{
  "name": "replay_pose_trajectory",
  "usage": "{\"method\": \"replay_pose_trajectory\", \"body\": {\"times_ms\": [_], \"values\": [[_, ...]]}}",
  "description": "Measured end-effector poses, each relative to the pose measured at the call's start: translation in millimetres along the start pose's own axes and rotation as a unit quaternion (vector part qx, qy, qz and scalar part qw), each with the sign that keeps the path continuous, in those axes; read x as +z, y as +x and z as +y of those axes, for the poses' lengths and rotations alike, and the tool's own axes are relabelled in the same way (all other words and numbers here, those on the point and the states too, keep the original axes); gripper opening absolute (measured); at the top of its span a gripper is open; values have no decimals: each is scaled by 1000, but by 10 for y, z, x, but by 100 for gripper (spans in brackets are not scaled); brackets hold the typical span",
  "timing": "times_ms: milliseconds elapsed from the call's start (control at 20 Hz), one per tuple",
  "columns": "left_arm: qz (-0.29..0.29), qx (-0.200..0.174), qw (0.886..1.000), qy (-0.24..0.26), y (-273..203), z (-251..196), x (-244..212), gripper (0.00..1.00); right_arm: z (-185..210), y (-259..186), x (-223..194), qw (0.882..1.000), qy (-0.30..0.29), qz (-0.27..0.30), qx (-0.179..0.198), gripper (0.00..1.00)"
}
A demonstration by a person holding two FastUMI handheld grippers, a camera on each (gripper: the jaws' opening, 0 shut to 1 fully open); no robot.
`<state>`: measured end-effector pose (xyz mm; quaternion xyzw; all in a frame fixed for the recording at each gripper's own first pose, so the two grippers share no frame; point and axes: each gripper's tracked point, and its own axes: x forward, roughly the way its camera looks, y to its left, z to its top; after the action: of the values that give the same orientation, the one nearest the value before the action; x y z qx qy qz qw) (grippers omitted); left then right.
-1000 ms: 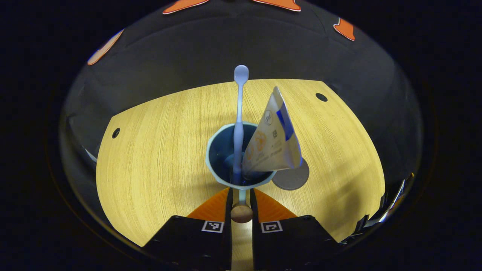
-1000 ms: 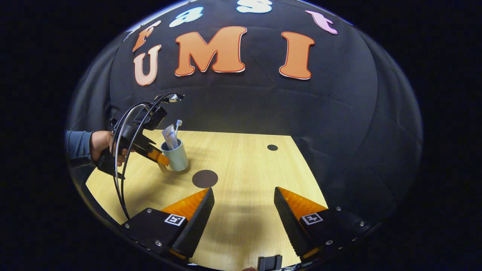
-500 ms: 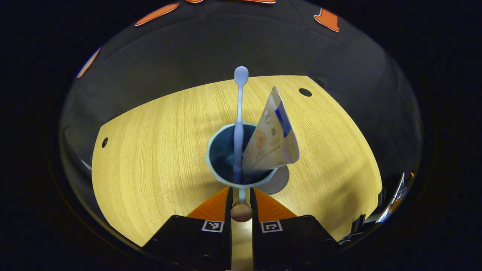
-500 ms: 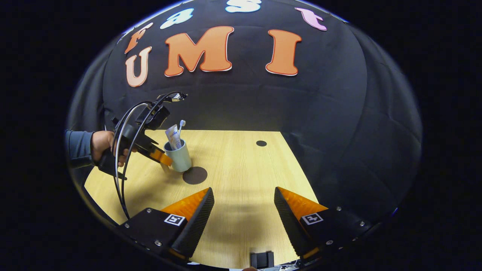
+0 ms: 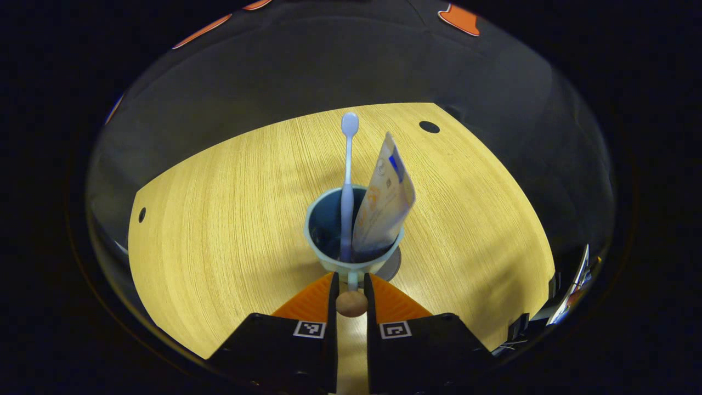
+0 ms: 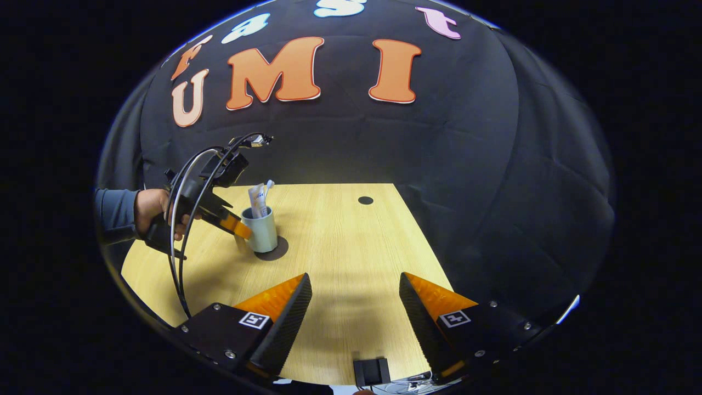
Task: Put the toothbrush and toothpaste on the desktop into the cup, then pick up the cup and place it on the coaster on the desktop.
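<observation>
The cup [image 5: 351,258], toothbrush [image 5: 347,181] and toothpaste [image 5: 384,206] standing inside, sits over the dark coaster [image 6: 272,253] on the table [image 5: 219,219], its handle pinched by the left claw [image 5: 351,293], while the right claw [image 6: 355,307] hangs spread wide nearby.

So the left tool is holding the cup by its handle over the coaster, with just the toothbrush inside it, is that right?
Not quite. The cup holds both the toothbrush and the toothpaste, as the left gripper view shows. The rest stands: the left tool is closed on the cup's handle, and the cup is over the coaster.
</observation>
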<state>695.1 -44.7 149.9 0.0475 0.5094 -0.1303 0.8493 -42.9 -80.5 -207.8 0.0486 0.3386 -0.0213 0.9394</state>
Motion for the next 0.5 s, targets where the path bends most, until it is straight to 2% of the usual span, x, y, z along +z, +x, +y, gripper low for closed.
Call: {"method": "replay_pose_trajectory", "body": {"times_ms": [500], "values": [[7, -9, 1000, -2, 86, -61, -56, 22, 45, 17, -26, 1000, -4, 15, 3, 97]]}}
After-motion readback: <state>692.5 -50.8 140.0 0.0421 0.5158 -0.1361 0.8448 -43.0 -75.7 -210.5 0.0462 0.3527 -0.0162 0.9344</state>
